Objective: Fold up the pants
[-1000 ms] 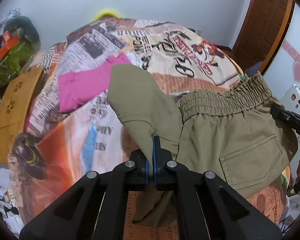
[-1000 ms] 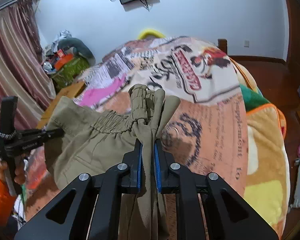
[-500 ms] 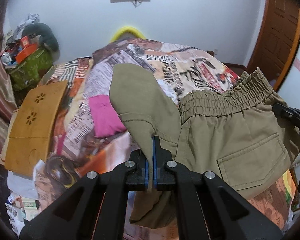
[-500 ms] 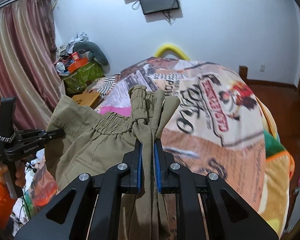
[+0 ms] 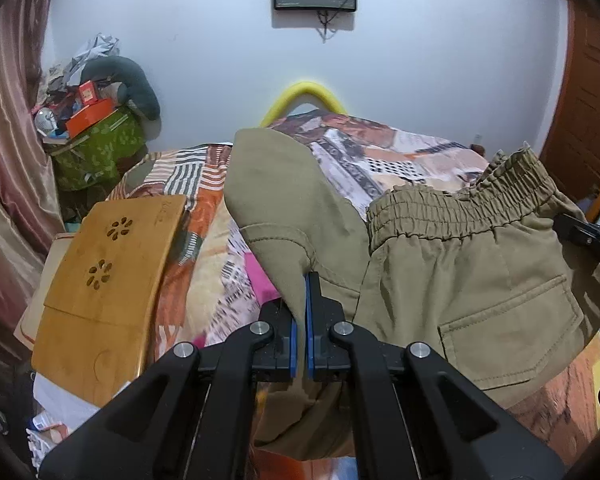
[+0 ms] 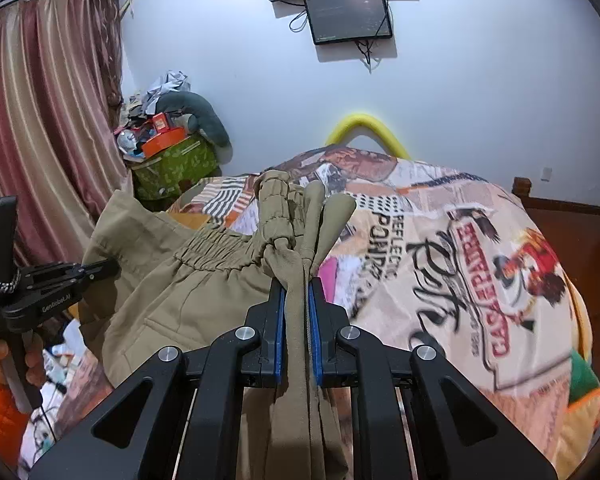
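Olive-green pants (image 5: 472, 280) with an elastic waistband and a back pocket hang in the air between my two grippers, above the bed. My left gripper (image 5: 303, 296) is shut on one side of the pants, with a flap of fabric standing up above the jaws. My right gripper (image 6: 297, 300) is shut on a bunched fold of the waistband (image 6: 276, 208). The right gripper also shows at the right edge of the left wrist view (image 5: 588, 236). The left gripper shows at the left of the right wrist view (image 6: 60, 280), held by a hand.
The bed (image 6: 460, 264) has a newspaper-print blanket. A pink garment (image 5: 260, 280) lies on it under the pants. A wooden lap tray (image 5: 104, 280) leans at the bed's left side. A cluttered green box (image 5: 100, 148) and curtains (image 6: 40, 140) stand left; a door (image 5: 588, 100) right.
Both grippers have risen and tilted up with the pants, so the wall and screen now show more. The grips have not changed.
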A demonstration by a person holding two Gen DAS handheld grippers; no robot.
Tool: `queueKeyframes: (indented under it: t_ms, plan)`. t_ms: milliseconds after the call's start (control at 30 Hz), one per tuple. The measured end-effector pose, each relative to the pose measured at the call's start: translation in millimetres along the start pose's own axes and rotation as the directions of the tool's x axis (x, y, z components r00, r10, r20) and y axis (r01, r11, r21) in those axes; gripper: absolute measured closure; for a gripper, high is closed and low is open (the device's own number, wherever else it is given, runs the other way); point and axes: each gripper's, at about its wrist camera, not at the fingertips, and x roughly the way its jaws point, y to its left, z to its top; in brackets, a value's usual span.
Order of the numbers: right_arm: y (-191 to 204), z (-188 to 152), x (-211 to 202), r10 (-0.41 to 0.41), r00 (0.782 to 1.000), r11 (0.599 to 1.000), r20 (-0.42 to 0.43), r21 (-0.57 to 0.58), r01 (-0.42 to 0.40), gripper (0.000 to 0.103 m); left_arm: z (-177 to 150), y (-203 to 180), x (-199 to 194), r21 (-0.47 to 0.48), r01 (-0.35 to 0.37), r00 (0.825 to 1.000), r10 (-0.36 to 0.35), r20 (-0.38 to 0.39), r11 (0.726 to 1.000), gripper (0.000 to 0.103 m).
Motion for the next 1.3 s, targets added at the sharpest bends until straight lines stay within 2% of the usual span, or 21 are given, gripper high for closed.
queueKeyframes:
  t_ms: [233, 467, 567, 700, 767, 900, 967, 1000, 1067, 1133, 1300]
  plan:
    - [-7.4, 9.2, 57.7, -0.043, 0.999, 0.998, -0.007, 0.049, 0.044, 0.094, 10.8, 21.3, 65.3, -0.095, 0.039, 0.999, -0.041, -0.021, 0.995, 0.1]
    - [-30.7, -7.0, 112.1, -0.068, 0.994, 0.994, -0.085, 0.08, 0.075, 0.094, -0.6, 28.2, 142.6, -0.138, 0.066, 0.988, -0.085, -0.131, 0.988, 0.1]
    - [-38.9, -21.1, 129.2, -0.071, 0.988, 0.993, -0.137, 0.088, 0.083, 0.094, -9.6, 25.5, 168.1, -0.12, 0.048, 0.979, -0.07, -0.193, 0.992, 0.1]
    - [-46.7, -39.2, 136.1, -0.086, 0.98, 0.99, -0.177, 0.096, 0.104, 0.093, -25.6, 24.7, 189.1, -0.077, -0.019, 0.967, -0.001, -0.256, 0.997, 0.097]
    - [-51.2, -41.2, 133.6, -0.079, 0.978, 0.989, -0.194, 0.11, 0.102, 0.086, -30.5, 27.3, 190.8, -0.087, -0.027, 0.961, 0.002, -0.277, 0.996, 0.095]
    - [-53.5, -40.9, 124.2, -0.114, 0.969, 0.987, -0.218, 0.091, 0.136, 0.079, -33.0, 30.3, 185.6, -0.074, -0.05, 0.954, 0.026, -0.299, 0.996, 0.091]
    - [-53.4, -40.0, 119.9, -0.145, 0.965, 0.984, -0.219, 0.07, 0.163, 0.06, -32.8, 29.9, 176.7, -0.048, -0.067, 0.952, 0.049, -0.302, 0.997, 0.091]
    - [-51.3, -38.5, 111.7, -0.153, 0.966, 0.983, -0.208, 0.063, 0.17, 0.057, -32.0, 29.1, 172.2, -0.035, -0.072, 0.953, 0.058, -0.298, 0.997, 0.091]
    - [-48.3, -34.1, 101.8, -0.149, 0.97, 0.985, -0.191, 0.056, 0.162, 0.055, -28.7, 26.8, 154.2, -0.014, -0.077, 0.959, 0.07, -0.276, 0.997, 0.091]
    - [-43.1, -27.6, 91.1, -0.146, 0.973, 0.987, -0.179, 0.045, 0.157, 0.055, -22.2, 25.2, 135.1, -0.02, -0.058, 0.967, 0.051, -0.251, 0.998, 0.091]
    - [-16.3, -3.3, 43.6, -0.124, 0.989, 0.992, -0.085, 0.002, 0.124, 0.055, 0.4, 13.1, 62.2, -0.011, -0.016, 0.991, 0.014, -0.133, 1.0, 0.091]
